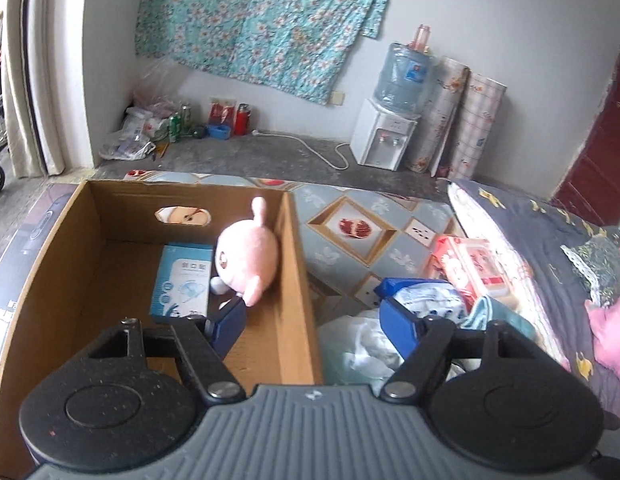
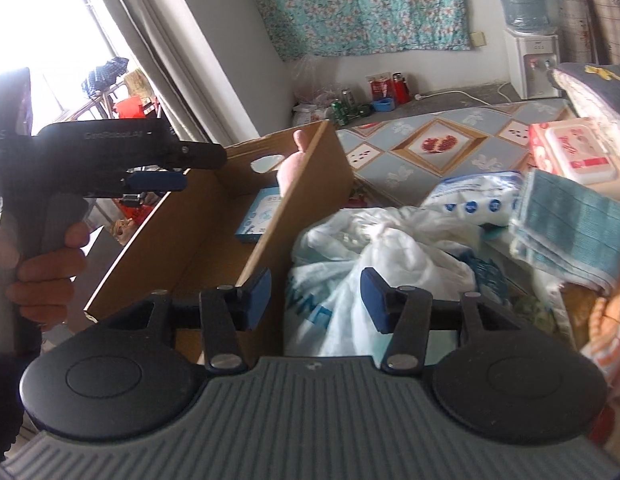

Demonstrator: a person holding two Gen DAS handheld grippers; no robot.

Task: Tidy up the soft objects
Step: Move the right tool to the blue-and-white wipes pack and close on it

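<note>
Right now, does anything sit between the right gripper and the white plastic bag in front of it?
Nothing visible does. The right gripper stands open and empty, with the white plastic bag directly ahead between its fingers; the cardboard box wall lies just beside its left finger.

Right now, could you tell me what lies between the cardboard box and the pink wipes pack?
In the right wrist view, a crumpled white plastic bag and a blue-dotted packet lie between the cardboard box and the wipes pack.

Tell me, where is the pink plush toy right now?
In the left wrist view, the pink plush toy lies inside the cardboard box, against its right wall, beside a blue-and-white carton.
</note>
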